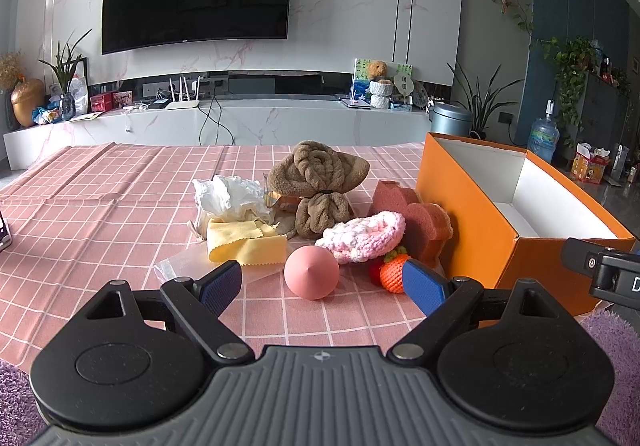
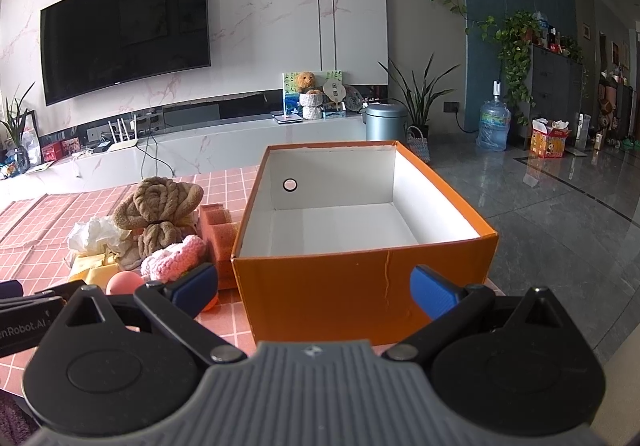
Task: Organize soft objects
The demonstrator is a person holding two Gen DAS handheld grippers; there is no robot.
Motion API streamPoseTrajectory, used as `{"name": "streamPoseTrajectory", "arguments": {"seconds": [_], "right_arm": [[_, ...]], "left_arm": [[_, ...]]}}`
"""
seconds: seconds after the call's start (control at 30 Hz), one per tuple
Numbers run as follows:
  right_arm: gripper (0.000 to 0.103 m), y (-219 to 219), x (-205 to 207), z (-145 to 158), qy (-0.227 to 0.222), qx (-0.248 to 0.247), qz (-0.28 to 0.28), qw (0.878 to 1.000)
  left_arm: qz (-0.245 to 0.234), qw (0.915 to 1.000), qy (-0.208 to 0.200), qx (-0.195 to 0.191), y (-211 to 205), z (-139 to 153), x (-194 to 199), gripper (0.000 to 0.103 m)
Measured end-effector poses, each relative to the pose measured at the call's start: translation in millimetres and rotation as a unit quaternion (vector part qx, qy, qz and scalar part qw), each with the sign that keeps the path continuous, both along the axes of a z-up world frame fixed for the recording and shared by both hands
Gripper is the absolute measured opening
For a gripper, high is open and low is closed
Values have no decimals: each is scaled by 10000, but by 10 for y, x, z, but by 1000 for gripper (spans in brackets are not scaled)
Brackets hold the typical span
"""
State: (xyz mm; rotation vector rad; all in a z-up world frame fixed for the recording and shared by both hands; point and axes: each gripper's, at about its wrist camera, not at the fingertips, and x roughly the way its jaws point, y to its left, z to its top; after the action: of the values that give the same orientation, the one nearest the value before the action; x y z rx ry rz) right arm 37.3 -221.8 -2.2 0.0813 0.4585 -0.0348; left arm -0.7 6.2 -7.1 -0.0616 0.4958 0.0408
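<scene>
Both tools stood released, holding nothing. Left tool (image 1: 322, 284) was low over the surface (image 1: 80, 198), its fingers straddling the pink ball (image 1: 312, 272), which lay just ahead of the pads. Right tool (image 2: 314, 286) was level, aimed at the near wall of the orange box (image 2: 360, 286); the box interior was bare.

The soft things sat heaped just left of the box: brown knotted towel (image 1: 318, 170), white crumpled tissue (image 1: 228, 196), yellow cloth (image 1: 246, 244), pink knitted piece (image 1: 364, 234), red sponge (image 1: 416, 222) touching the box wall, and orange crochet fruit (image 1: 394, 272) close to the left tool's right finger.

Judgement: task not begun; first pick is likely the ball. To do it well, advance the left tool until the pads bracket the ball's widest part, close gently since it will roll or squirt out, and keep the right finger clear of the fruit. Carry over the box's near rim before releasing.
</scene>
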Motion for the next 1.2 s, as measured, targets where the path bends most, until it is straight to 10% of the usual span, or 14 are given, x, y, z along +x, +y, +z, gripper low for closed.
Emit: {"name": "streamPoseTrajectory", "arguments": {"seconds": [0.4, 0.73, 0.9, 1.2], "right_arm": [[100, 215, -31, 21, -240, -156, 633, 9976], [70, 543, 29, -18, -295, -539, 1573, 9856], [53, 719, 104, -110, -276, -708, 1894, 9790], [52, 974, 315, -323, 63, -1015, 2079, 9728]], "left_arm": [[-5, 9999, 96, -116, 124, 47, -20, 89], [-131, 9993, 194, -282, 305, 93, 22, 61], [-176, 9987, 305, -366, 355, 13, 82, 61], [-156, 9971, 477, -572, 540, -149, 246, 61]]}}
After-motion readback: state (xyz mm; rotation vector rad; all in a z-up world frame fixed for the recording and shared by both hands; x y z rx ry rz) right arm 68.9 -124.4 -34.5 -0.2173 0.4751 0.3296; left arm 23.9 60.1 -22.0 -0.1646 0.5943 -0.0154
